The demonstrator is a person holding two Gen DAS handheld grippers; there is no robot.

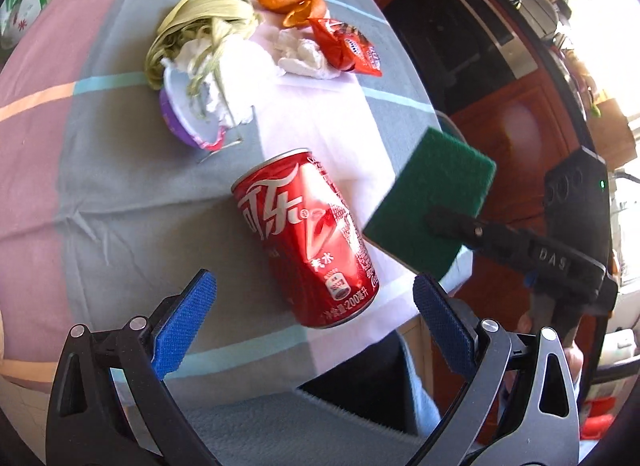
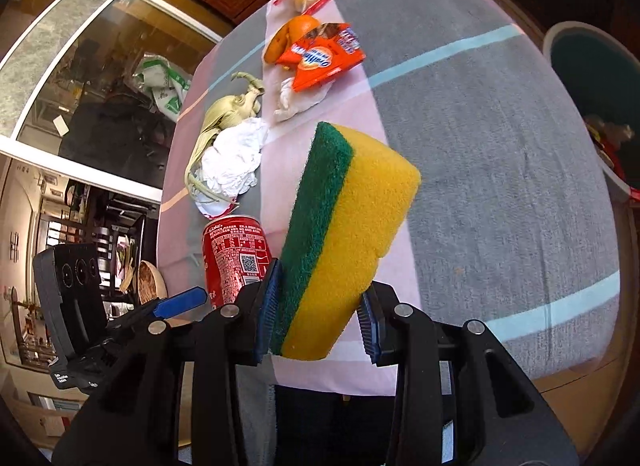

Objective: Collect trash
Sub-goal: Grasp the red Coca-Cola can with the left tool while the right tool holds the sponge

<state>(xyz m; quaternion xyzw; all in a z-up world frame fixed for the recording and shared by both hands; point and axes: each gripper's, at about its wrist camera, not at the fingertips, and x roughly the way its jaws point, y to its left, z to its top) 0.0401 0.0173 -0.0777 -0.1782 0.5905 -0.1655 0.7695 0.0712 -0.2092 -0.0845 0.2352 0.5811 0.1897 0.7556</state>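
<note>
In the left wrist view, the left gripper (image 1: pixel 314 330) hangs with its 2 blue-padded jaws wide apart and nothing between the pads; the red aluminium cola can (image 1: pixel 306 240) stands on the striped grey, pink and white tablecloth (image 1: pixel 112 193) just ahead of the gap, near the table's front edge. Beyond it lie a purple-rimmed plastic cup (image 1: pixel 188 121) stuffed with crumpled white tissue (image 1: pixel 236 77) and pale green corn husks (image 1: pixel 192 25), then orange peel (image 1: pixel 296 3), an orange foil snack wrapper (image 1: pixel 348 47) and a second wad of tissue. The right gripper enters from the right edge carrying a sponge, green side up. In the right wrist view, the right gripper (image 2: pixel 316 320) is clamped on the yellow foam sponge with a green scouring face (image 2: pixel 344 234), one pad on each broad face, squeezing the foam in. The can shows to its left, label turned to the camera, and a white-rimmed teal bin (image 2: pixel 592 77) stands off the table's far right with rubbish already inside. Judging by its look, the can is light, probably empty, thin-walled and smooth: it will dent under a hard squeeze and slip or topple if nudged off-centre, so the best hold is across the middle of its body, pads on opposite sides, closed gently.
</note>
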